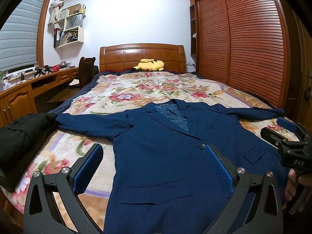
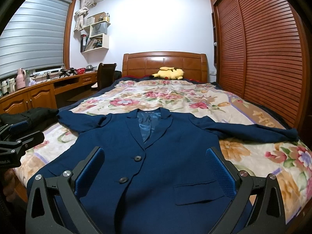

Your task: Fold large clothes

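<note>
A navy blue suit jacket [image 1: 161, 156] lies flat and face up on the flowered bedspread [image 1: 124, 91], buttoned, both sleeves spread out to the sides. It also shows in the right wrist view [image 2: 156, 156]. My left gripper [image 1: 154, 167] is open and empty, held above the jacket's lower left front. My right gripper [image 2: 156, 169] is open and empty, held above the jacket's lower right front. The right gripper shows at the right edge of the left wrist view [image 1: 288, 136]. The left gripper shows at the left edge of the right wrist view [image 2: 17, 136].
A folded black garment [image 1: 19, 138] lies at the bed's left edge, touching the left sleeve end. A yellow plush toy [image 1: 150, 65] rests by the wooden headboard [image 1: 142, 55]. A desk [image 1: 29, 89] and chair [image 1: 85, 72] stand left; a slatted wardrobe [image 1: 243, 39] stands right.
</note>
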`<move>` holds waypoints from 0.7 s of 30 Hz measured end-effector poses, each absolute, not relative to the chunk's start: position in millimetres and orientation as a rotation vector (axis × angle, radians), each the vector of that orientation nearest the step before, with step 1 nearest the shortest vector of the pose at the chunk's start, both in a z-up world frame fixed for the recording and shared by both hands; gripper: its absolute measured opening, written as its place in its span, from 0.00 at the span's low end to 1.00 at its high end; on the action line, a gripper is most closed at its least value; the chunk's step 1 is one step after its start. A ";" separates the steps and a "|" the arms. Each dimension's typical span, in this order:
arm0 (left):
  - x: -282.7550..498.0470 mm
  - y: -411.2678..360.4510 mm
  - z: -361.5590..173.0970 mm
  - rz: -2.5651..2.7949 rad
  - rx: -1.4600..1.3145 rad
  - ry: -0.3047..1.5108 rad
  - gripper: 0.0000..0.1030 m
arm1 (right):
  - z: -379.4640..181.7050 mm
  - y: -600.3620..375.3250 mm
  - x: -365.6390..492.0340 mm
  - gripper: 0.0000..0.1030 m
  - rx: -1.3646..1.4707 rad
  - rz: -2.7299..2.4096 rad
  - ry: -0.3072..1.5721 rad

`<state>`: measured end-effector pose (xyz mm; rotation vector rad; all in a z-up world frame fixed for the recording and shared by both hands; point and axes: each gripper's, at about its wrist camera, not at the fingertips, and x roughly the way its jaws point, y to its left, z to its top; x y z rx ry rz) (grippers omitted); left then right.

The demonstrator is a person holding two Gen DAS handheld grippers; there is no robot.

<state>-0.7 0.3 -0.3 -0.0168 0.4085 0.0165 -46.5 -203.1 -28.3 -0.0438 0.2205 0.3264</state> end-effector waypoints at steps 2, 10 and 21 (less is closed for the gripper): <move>-0.8 0.6 -0.3 0.015 -0.018 0.408 1.00 | -28.4 -203.3 -46.7 1.00 -0.044 0.326 0.220; -0.4 0.7 -0.1 0.016 -0.017 0.410 1.00 | -28.5 -203.3 -46.7 1.00 -0.044 0.327 0.220; -1.1 0.2 -1.5 0.015 -0.016 0.407 1.00 | -28.3 -202.9 -46.9 1.00 -0.046 0.333 0.223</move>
